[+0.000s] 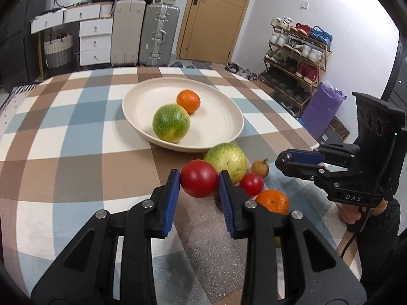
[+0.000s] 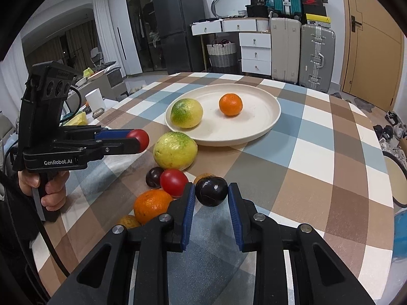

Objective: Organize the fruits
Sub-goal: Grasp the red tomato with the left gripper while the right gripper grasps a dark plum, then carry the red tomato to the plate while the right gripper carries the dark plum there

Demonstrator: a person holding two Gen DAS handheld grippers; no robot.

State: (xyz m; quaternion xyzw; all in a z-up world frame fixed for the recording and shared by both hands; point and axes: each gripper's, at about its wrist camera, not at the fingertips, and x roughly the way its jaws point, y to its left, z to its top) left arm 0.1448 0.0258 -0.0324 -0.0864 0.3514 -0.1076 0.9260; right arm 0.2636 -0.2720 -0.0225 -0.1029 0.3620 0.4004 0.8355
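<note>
Between the left gripper's clamped blue pads sits a smooth round red tomato, the right gripper pinching a dark glossy plum, so either slick fruit could squirt out and miss the cream plate.

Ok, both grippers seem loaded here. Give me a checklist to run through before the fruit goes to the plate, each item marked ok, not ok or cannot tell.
1. Left gripper shut on the round red tomato, pads on both sides: ok.
2. Right gripper shut on the dark purple round fruit: ok.
3. Held tomato lifted clear of the checked tablecloth: ok in the right wrist view.
4. Purple fruit clear of the table: cannot tell.
5. Free room on the cream round plate beside the green-yellow citrus and the orange mandarin: ok.
</note>
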